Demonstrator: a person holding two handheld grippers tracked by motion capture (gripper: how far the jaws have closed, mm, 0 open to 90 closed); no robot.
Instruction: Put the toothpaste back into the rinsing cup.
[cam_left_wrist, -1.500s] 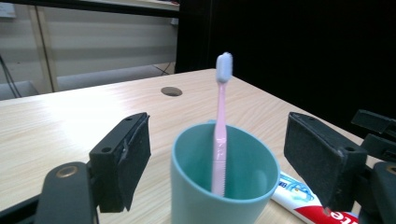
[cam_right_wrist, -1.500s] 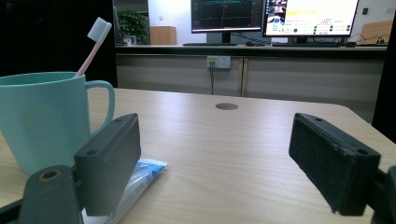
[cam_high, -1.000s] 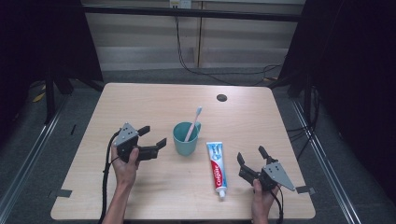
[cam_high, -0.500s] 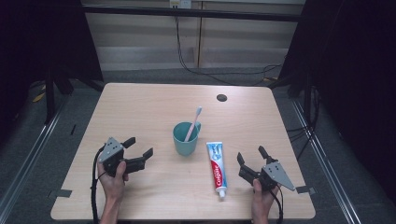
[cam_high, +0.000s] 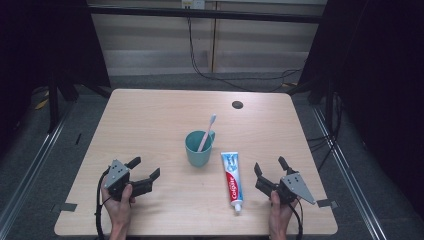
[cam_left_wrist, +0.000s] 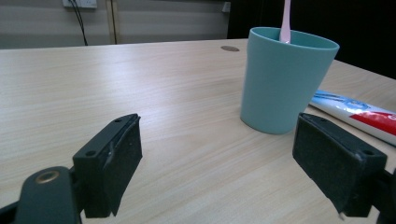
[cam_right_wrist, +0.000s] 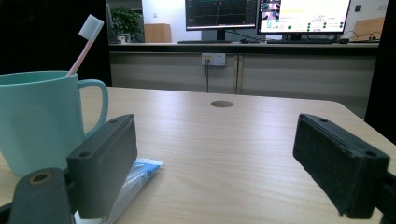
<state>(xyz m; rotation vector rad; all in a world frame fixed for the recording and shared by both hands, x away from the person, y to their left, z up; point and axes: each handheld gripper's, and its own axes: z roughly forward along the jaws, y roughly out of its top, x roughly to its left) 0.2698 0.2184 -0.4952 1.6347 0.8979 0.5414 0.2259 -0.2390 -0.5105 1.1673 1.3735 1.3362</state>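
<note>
The landmark is the cup (cam_high: 199, 148), which stands upright near the middle of the table (cam_high: 150, 115).

Nearest the person, the left gripper (cam_high: 145, 175) is held in the left hand (cam_high: 117, 205) low over the table, on the near left side of the cup and well apart from it. Its jaws are spread wide and hold nothing. In the left gripper view the cup (cam_left_wrist: 286, 79) appears beyond and between the two jaws, closer to the right one.

The right gripper (cam_high: 270, 171) is held in the right hand (cam_high: 280, 212) on the near right side of the cup. Its jaws are also spread wide and hold nothing.

The toothpaste tube (cam_high: 232, 180) lies flat on the table just to the right of the cup, its cap end pointing toward the person. It lies between the cup and the right gripper, touching neither.

A pink toothbrush (cam_high: 206, 133) stands in the cup, head up, leaning toward the far right rim.

Beyond the cup, toward the far right of the table, sits a small round dark cap (cam_high: 237, 104).
</note>
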